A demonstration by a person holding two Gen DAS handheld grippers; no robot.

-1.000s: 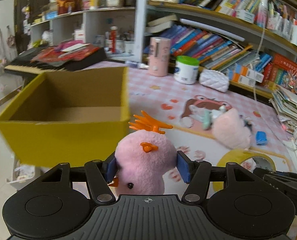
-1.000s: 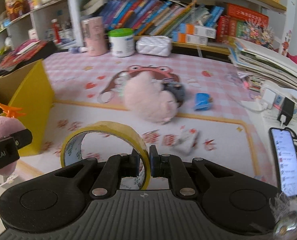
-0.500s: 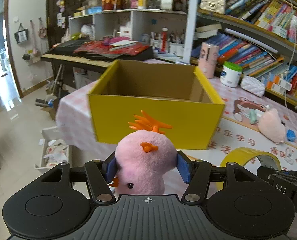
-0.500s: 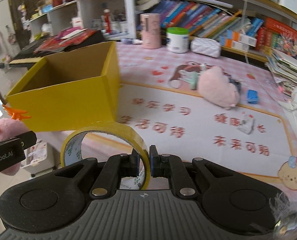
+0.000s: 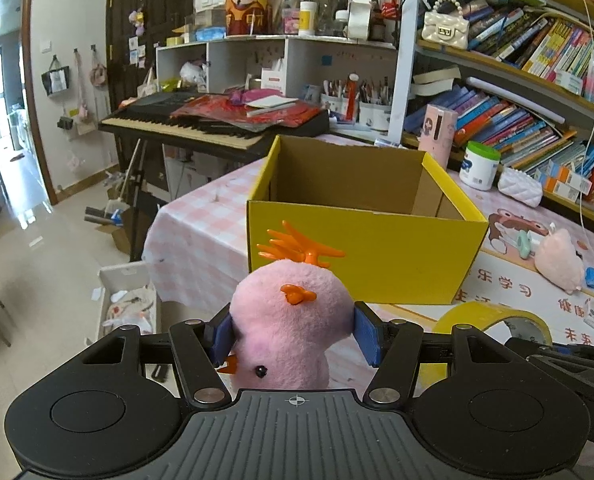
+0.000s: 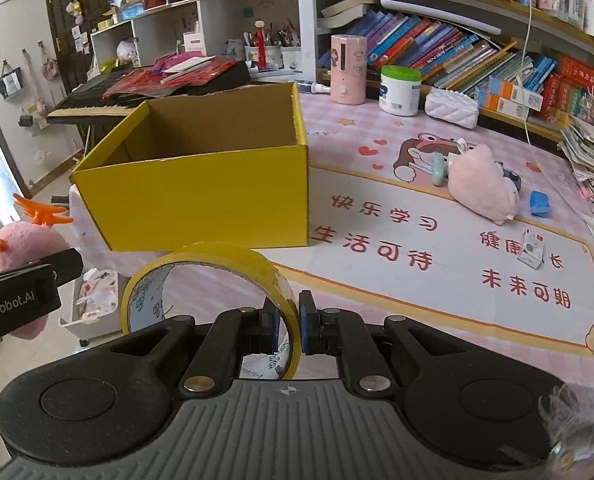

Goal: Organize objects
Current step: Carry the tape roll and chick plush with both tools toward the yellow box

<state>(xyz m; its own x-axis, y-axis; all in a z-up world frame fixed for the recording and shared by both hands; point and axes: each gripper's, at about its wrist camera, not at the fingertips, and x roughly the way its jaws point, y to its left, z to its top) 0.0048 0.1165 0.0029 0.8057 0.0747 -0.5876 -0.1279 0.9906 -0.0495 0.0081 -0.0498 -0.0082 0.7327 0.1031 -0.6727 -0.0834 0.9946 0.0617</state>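
Note:
My left gripper (image 5: 293, 338) is shut on a pink plush chick (image 5: 291, 320) with orange tuft, held in the air in front of the table's near edge. It also shows at the left of the right wrist view (image 6: 25, 240). My right gripper (image 6: 287, 330) is shut on the wall of a yellow tape roll (image 6: 217, 268), also seen in the left wrist view (image 5: 493, 316). An open yellow cardboard box (image 5: 361, 236), (image 6: 201, 200) stands on the table ahead of both grippers; what I see of its inside looks empty.
On the pink table mat (image 6: 437, 240) lie a second pink plush (image 6: 483, 184), a blue object (image 6: 539, 203) and a small packet (image 6: 533, 248). A white tub (image 6: 399, 90), pink cylinder (image 6: 348, 68) and bookshelves stand behind. A keyboard (image 5: 201, 124) is at left.
Both grippers have pulled back and up from the table with their loads. The yellow box now looks smaller and farther away, and floor shows at left.

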